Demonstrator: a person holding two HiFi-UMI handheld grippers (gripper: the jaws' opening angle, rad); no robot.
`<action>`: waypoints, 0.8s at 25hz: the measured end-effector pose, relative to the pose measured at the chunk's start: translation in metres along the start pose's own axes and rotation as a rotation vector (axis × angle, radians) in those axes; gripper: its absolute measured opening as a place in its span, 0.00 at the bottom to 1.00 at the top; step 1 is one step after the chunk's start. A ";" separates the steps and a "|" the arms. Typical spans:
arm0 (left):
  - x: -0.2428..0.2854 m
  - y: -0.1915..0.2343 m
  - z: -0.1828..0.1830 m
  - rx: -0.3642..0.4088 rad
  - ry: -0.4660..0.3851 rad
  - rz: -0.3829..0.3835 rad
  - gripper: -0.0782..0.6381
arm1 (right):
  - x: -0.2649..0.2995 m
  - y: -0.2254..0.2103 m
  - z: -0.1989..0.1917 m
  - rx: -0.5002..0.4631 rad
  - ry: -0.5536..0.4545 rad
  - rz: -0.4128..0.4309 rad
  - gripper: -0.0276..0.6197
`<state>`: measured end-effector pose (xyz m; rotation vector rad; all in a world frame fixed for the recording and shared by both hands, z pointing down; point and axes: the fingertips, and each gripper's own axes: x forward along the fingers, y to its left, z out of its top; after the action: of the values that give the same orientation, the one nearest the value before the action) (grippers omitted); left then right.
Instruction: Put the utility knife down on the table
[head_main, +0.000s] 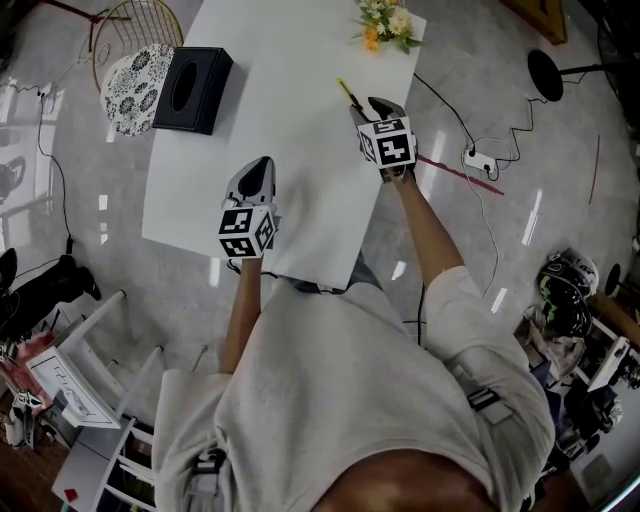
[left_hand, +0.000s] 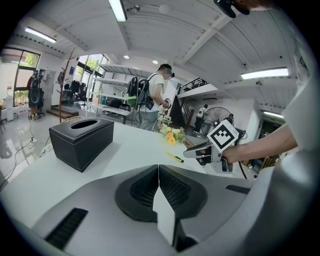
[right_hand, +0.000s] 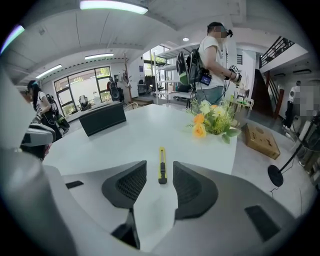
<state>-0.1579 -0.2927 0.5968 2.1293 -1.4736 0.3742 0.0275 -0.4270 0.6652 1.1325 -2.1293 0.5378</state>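
Observation:
A yellow and black utility knife (right_hand: 162, 166) lies flat on the white table (head_main: 280, 120), seen small in the head view as the knife (head_main: 349, 93) and in the left gripper view as the knife (left_hand: 174, 157). My right gripper (right_hand: 160, 181) hovers just behind the knife's near end, jaws wide apart, nothing between the pads; it appears at the table's right edge as the right gripper (head_main: 380, 108). My left gripper (left_hand: 158, 172) rests over the near table area with its jaws pressed together, empty, also visible as the left gripper (head_main: 258, 172).
A black tissue box (head_main: 192, 90) stands at the table's far left. A bunch of yellow and white flowers (head_main: 387, 24) sits at the far right corner. A patterned wire chair (head_main: 135, 60) is beyond the left edge. Cables and a power strip (head_main: 480, 160) lie on the floor right.

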 end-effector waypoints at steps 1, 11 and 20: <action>-0.001 -0.001 0.001 0.003 -0.002 -0.002 0.14 | -0.008 0.001 0.000 0.003 -0.019 -0.001 0.32; -0.010 -0.014 0.009 0.028 -0.024 -0.014 0.14 | -0.087 0.011 -0.012 0.030 -0.166 -0.053 0.17; -0.027 -0.017 0.020 0.043 -0.057 -0.003 0.14 | -0.141 0.030 -0.014 0.036 -0.267 -0.088 0.09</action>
<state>-0.1530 -0.2781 0.5628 2.1923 -1.5062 0.3496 0.0655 -0.3219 0.5728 1.3772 -2.2881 0.4041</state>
